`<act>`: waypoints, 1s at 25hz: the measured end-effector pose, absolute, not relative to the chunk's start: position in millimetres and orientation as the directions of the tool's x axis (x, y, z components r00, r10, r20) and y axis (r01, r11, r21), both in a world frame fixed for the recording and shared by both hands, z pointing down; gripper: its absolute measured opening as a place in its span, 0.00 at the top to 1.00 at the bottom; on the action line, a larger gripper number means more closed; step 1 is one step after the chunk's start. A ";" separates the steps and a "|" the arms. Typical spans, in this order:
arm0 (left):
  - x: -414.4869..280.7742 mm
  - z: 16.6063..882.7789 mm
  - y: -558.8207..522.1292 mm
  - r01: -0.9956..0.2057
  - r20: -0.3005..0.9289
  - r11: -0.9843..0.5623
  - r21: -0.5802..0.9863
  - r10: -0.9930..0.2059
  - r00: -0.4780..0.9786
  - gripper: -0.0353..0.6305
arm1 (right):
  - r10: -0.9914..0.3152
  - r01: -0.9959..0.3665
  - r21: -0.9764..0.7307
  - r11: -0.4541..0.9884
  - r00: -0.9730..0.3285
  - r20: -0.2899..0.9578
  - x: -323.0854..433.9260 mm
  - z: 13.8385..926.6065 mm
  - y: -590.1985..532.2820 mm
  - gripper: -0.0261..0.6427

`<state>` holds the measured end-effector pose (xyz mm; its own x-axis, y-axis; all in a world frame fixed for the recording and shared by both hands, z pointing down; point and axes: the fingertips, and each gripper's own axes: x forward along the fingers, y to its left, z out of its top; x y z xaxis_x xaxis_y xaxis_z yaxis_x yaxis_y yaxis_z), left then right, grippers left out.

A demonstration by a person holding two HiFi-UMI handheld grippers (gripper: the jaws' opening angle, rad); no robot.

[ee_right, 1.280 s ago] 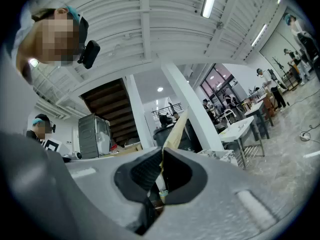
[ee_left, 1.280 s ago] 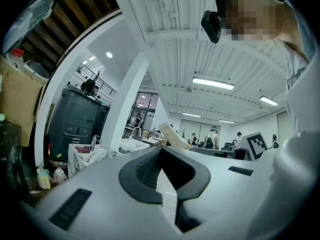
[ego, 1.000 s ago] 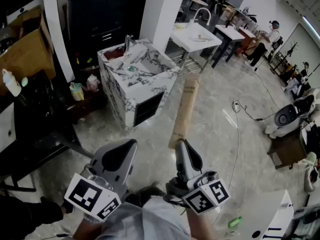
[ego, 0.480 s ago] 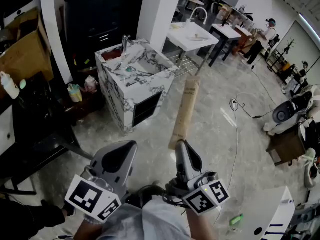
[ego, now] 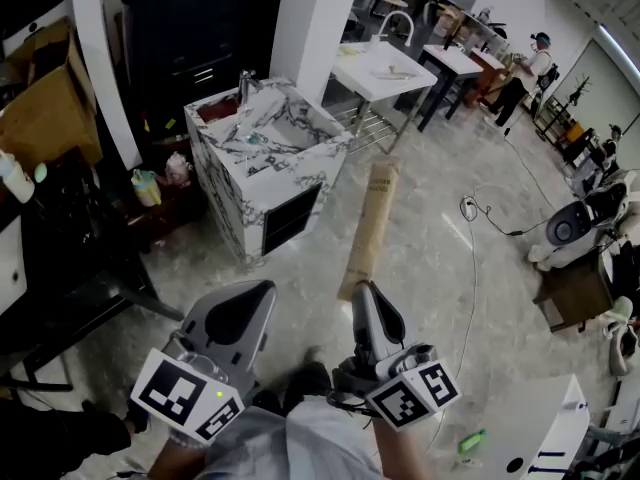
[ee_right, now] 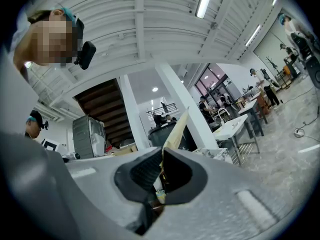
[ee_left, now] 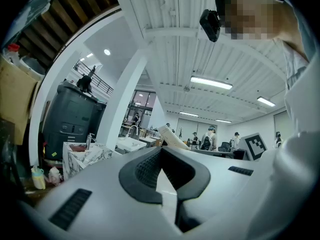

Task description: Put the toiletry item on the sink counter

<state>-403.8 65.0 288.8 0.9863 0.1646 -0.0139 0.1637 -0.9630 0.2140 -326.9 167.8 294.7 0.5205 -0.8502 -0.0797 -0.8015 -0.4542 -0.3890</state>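
1. Right tongs [ego: 362, 290] [ee_right: 161, 173]: clenched on the lower end of the toiletry item, with its marker cube [ego: 414, 394] at the rear.
2. Toiletry item [ego: 368, 226] [ee_right: 174, 130]: a long, flat tan tube. It rises from the right tongs and points up and away, held in the air right of the marble sink cabinet and well apart from it.
3. Left tongs [ego: 258, 293] [ee_left: 160, 170]: jaws closed together with nothing between them, marker cube [ego: 184, 394] at the rear. They are held nearer than the cabinet, level with the right tongs.
4. Marble sink cabinet [ego: 228, 173] [ee_left: 80, 156]: white with dark veining, standing on the grey floor. It has a basin in its top surface, a faucet [ego: 243, 86] at the back edge and a dark opening in its front.
5. Small bottles [ego: 148, 186]: on the floor just left of the cabinet.
6. Cardboard box [ego: 45, 103]: further left of the cabinet, on dark shelving.
7. White surface [ego: 385, 76]: behind and right of the cabinet, with a curved tap [ego: 398, 23].
8. Cable [ego: 476, 253]: on the floor, well right of the cabinet.
9. Person [ego: 522, 76]: standing far behind and right of the cabinet.
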 end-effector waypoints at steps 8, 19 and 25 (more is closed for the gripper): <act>-358.9 279.7 76.2 0.138 -0.015 -0.970 0.202 0.138 0.990 0.94 | -0.865 -0.808 -0.403 -0.429 0.497 -0.075 -276.3 293.4 175.6 0.96; -292.7 276.1 94.1 0.046 -0.023 -0.978 0.204 0.042 0.999 0.94 | -0.913 -0.852 -0.399 -0.340 0.400 -0.075 -202.6 289.5 181.8 0.96; -261.2 267.8 107.1 0.005 -0.034 -0.981 0.194 -0.002 0.999 0.94 | -0.928 -0.866 -0.400 -0.301 0.362 -0.085 -167.7 284.4 191.0 0.96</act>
